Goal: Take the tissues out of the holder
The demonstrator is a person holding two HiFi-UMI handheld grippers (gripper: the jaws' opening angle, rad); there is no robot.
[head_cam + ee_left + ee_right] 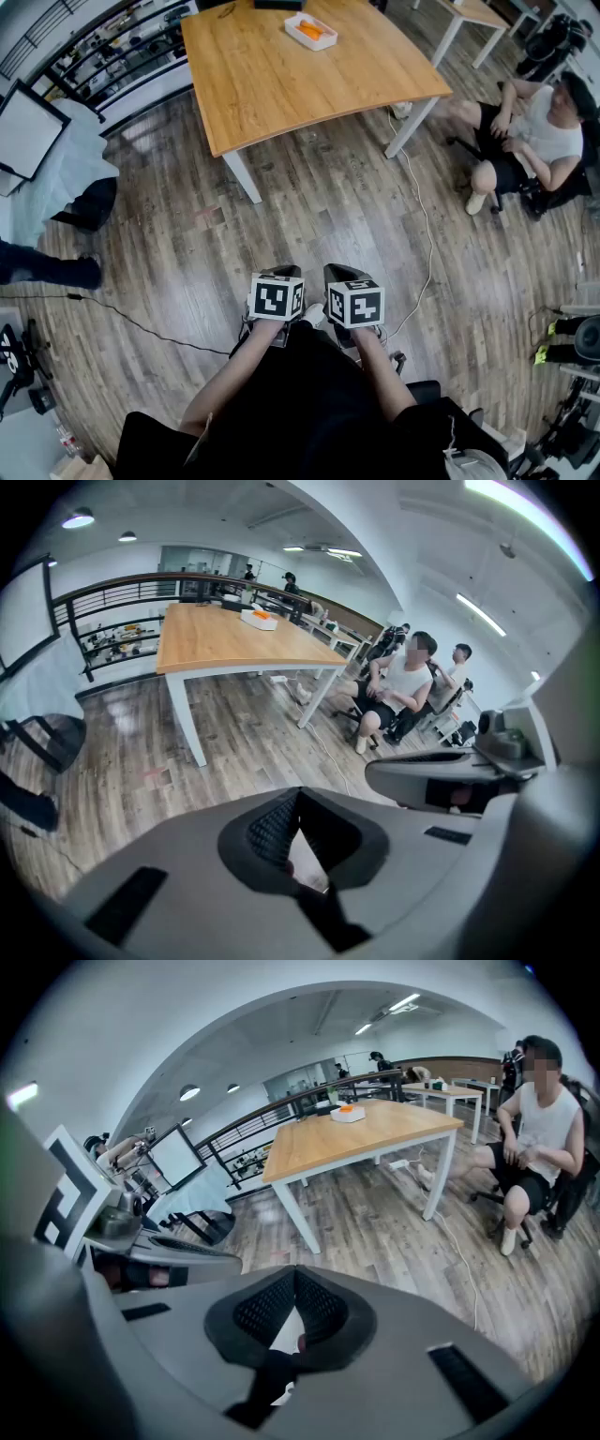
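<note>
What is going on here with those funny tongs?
A person stands on the wooden floor holding tongs in each hand. The left tongs and the right tongs are both shut, hold nothing, and point down towards the floor. The wooden table is ahead, well away from them, and a white box with something orange in it sits on it. Another person sits off to the right.

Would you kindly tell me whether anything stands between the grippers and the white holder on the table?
Nothing visible blocks them: only floor and the table top separate the left gripper and right gripper from the holder.
</note>
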